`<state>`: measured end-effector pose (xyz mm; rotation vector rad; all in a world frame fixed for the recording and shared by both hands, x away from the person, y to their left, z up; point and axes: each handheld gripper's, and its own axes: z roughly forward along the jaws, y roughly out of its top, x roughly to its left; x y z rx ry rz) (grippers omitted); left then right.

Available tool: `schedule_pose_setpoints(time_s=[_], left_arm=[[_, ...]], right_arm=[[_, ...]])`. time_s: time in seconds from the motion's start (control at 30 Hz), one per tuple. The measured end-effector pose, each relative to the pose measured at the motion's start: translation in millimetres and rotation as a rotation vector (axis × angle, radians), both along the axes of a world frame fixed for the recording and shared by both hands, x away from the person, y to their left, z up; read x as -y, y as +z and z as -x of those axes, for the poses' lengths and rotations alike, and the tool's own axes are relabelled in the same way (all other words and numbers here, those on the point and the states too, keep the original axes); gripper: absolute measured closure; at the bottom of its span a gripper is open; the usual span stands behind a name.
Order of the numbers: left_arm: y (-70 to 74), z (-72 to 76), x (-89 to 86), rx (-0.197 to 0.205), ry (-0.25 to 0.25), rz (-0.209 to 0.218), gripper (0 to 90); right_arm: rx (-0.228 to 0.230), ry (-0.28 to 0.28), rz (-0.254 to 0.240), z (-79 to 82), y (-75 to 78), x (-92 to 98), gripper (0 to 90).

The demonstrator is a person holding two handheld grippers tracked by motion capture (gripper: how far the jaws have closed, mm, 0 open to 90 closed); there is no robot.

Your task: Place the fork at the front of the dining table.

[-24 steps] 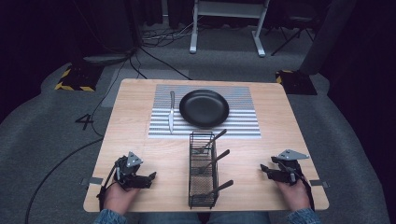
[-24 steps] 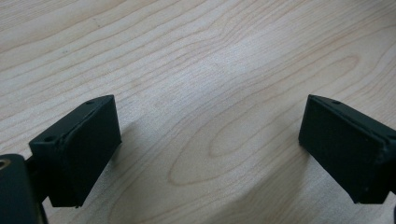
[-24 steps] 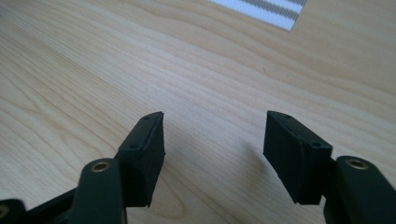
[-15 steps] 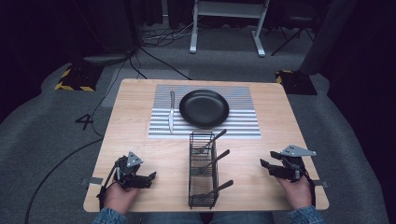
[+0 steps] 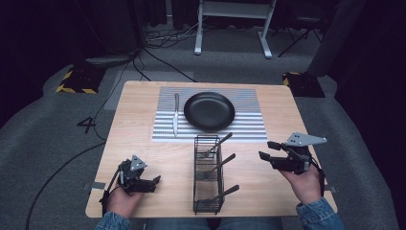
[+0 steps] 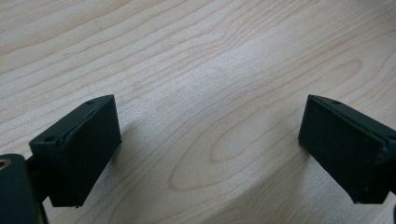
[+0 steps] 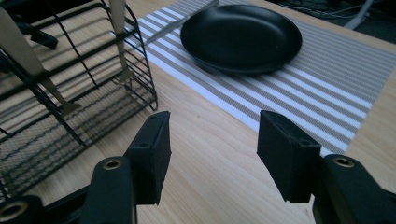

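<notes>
A black wire basket (image 5: 208, 201) stands at the table's front centre with three utensils in it, their handles (image 5: 224, 161) leaning right. Behind it a black plate (image 5: 209, 111) sits on a striped placemat (image 5: 249, 130), with a knife (image 5: 175, 115) lying left of the plate. My left gripper (image 5: 154, 183) rests low at the front left, open, with only bare wood between its jaws (image 6: 210, 116). My right gripper (image 5: 265, 149) hovers right of the basket, open and empty. In the right gripper view (image 7: 212, 126) it faces the plate (image 7: 240, 37), with the basket (image 7: 70, 93) to its left.
The wooden table (image 5: 139, 120) has bare room on both sides of the basket and placemat. Beyond the far edge are grey carpet, cables and a white stand's legs (image 5: 232, 28). The table's right edge lies close to my right hand.
My right gripper has lifted off the table and moved a little inward toward the basket and placemat. The left gripper has stayed where it was.
</notes>
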<state>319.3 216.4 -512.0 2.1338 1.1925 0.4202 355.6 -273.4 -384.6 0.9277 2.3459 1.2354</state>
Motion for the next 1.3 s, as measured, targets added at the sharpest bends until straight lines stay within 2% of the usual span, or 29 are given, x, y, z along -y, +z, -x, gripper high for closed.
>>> schedule_pose_setpoints(time_s=[0.03, 0.1, 0.13, 0.23, 0.27, 0.3, 0.33, 0.43, 0.53, 0.6, 0.67, 0.9, 1.0, 1.03, 1.13, 1.3], left_arm=[[0.0, 0.0, 0.0, 0.0, 0.0, 0.0, 6.1], [0.1, -0.1, -0.3, 0.001, 0.002, -0.001, 6.7], [0.1, -0.1, -0.4, 0.002, 0.003, -0.001, 6.7], [0.3, -0.1, -1.8, 0.006, 0.002, 0.005, 8.2], [0.9, 0.5, -5.0, 0.016, 0.013, 0.012, 13.5], [0.9, 0.5, -5.0, 0.016, 0.013, 0.012, 16.5], [0.9, 0.5, -6.2, 0.021, 0.014, 0.014, 17.6], [0.7, 1.2, -5.7, 0.021, 0.017, 0.015, 17.6], [0.7, 2.4, -5.7, 0.021, 0.022, 0.014, 17.5], [0.7, 3.3, -5.9, 0.022, 0.026, 0.013, 17.5], [0.7, 4.1, -6.1, 0.023, 0.026, 0.011, 17.5], [0.7, 4.6, -6.1, 0.022, 0.026, 0.011, 17.5], [0.7, 4.6, -6.1, 0.022, 0.026, 0.011, 17.5], [0.7, 4.6, -6.0, 0.023, 0.026, 0.012, 17.5], [0.8, 4.6, -6.1, 0.021, 0.026, 0.011, 17.5], [0.7, 4.5, -6.1, 0.022, 0.026, 0.011, 17.5]], right_arm=[[0.0, 0.0, 0.0, 0.0, 0.0, 0.0, 44.8], [0.009, 0.038, 0.001, -4.1, 10.9, -12.3, 44.8], [0.009, 0.038, 0.001, -4.1, 10.9, -12.3, 44.8], [0.025, 0.084, 0.007, -8.6, 19.8, -26.5, 44.8], [0.025, 0.112, 0.004, -12.5, 23.9, -35.7, 44.8], [0.025, 0.112, 0.004, -12.5, 23.9, -35.7, 44.8], [0.024, 0.137, 0.004, -16.2, 26.5, -44.7, 44.9], [0.025, 0.162, 0.009, -19.2, 28.5, -53.5, 45.0], [0.008, 0.193, -0.021, -23.9, 29.9, -62.9, 45.2], [-0.004, 0.207, -0.022, -27.2, 29.3, -68.9, 45.6], [-0.003, 0.216, -0.011, -29.3, 28.9, -74.3, 46.6], [-0.027, 0.239, -0.03, -37.4, 28.6, -87.4, 52.9], [-0.038, 0.241, -0.021, -39.6, 27.7, -92.6, 56.7], [-0.048, 0.243, -0.02, -41.4, 26.8, -94.7, 61.0], [-0.06, 0.245, -0.027, -42.2, 26.7, -95.5, 65.0], [-0.063, 0.24, -0.027, -41.8, 28.2, -96.2, 76.6]])
